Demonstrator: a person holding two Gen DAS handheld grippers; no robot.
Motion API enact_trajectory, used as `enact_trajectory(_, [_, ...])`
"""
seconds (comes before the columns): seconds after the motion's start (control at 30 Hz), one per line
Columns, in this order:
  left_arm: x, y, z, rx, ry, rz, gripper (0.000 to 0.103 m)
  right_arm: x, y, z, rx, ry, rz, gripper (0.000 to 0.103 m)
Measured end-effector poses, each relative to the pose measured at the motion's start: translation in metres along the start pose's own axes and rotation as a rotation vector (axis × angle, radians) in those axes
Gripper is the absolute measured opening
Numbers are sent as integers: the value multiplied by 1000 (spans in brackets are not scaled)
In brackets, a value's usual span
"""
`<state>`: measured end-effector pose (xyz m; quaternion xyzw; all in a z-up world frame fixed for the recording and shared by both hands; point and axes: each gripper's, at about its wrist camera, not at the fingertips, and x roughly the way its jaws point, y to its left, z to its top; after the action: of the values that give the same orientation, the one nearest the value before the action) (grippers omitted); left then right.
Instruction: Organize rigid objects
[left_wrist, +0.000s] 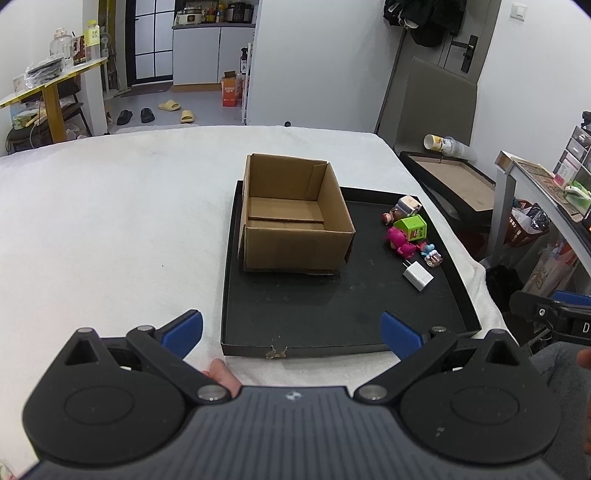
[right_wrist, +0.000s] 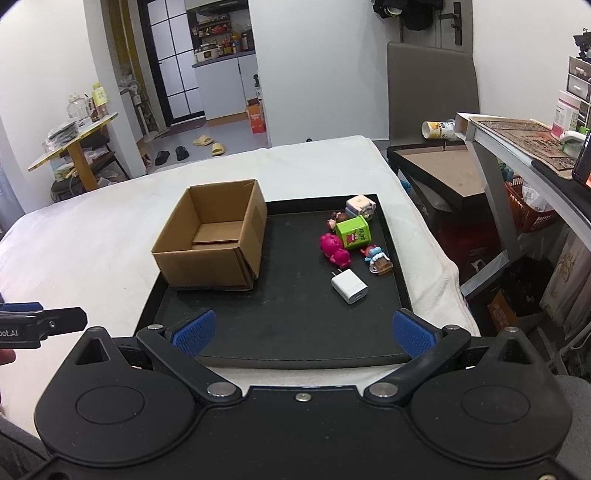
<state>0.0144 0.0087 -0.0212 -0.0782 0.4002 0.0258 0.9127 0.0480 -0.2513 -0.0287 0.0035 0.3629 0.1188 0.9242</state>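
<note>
White charger — ahead-right of my right gripper, nearer it than my left gripper; both spread, empty.

Bright, even indoor light; soft shadows, sharp focus, strong fisheye bending at edges.

A white-covered bed carries a black tray near its right edge; an open cardboard box sits at the tray's far left corner, small toys and a charger along its right side.
</note>
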Motion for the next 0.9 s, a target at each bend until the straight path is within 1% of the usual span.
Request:
enact_trajectory(0.3, [14,0,8,-8,4,15,101,20,-9,3,29,6,-28,103])
enact_trajectory(0.43, [18,2,13,-32,-15,19,100,28,-11,5,28,9,-18,103])
enact_trajectory(0.63, [25,3,22,-48,-20,12,99,37,-13,6,33,11,-3,103])
enact_trajectory(0.9, [38,5,29,-80,12,-12,94,50,-17,9,45,20,-12,103])
